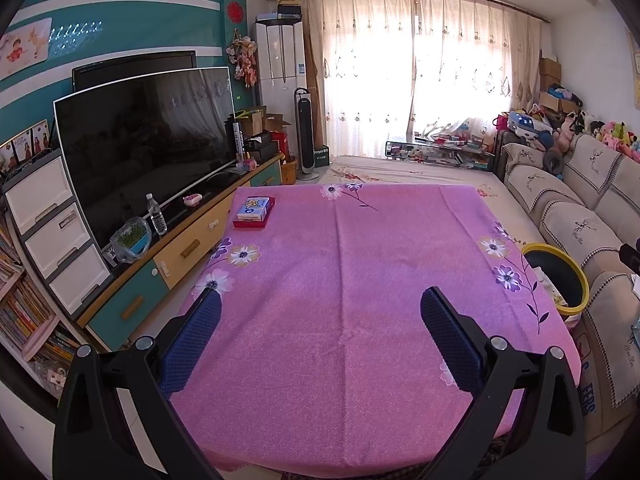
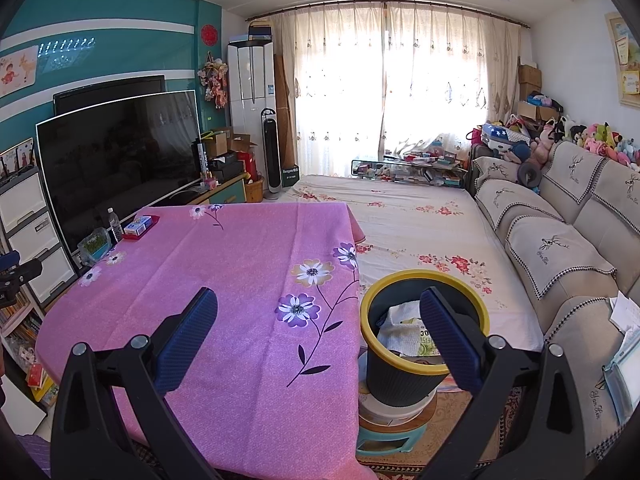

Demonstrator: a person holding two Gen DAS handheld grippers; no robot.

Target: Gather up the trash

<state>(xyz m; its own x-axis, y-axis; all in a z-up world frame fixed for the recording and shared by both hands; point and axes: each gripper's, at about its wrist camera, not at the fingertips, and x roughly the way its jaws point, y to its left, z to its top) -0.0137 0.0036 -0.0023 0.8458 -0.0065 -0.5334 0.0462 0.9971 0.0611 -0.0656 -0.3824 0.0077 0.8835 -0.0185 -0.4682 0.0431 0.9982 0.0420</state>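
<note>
A dark bin with a yellow rim (image 2: 424, 364) stands on a stool beside the table's right edge, and white paper and a green-printed wrapper (image 2: 404, 330) lie inside it. The same bin (image 1: 556, 276) shows at the right of the left wrist view. My right gripper (image 2: 320, 300) is open above the table's right edge, its right finger over the bin's mouth, nothing held. My left gripper (image 1: 320, 300) hangs open and empty over the pink flowered tablecloth (image 1: 340, 280). A blue and white box on a red tray (image 1: 254, 210) rests at the table's far left corner.
A TV cabinet (image 1: 176, 252) with a large screen, a water bottle (image 1: 157, 214) and a bagged green item runs along the left. A beige sofa (image 2: 568, 248) lines the right wall. Beyond the table lies a floral-sheeted bed (image 2: 420, 216), with a cluttered glass table before the curtains.
</note>
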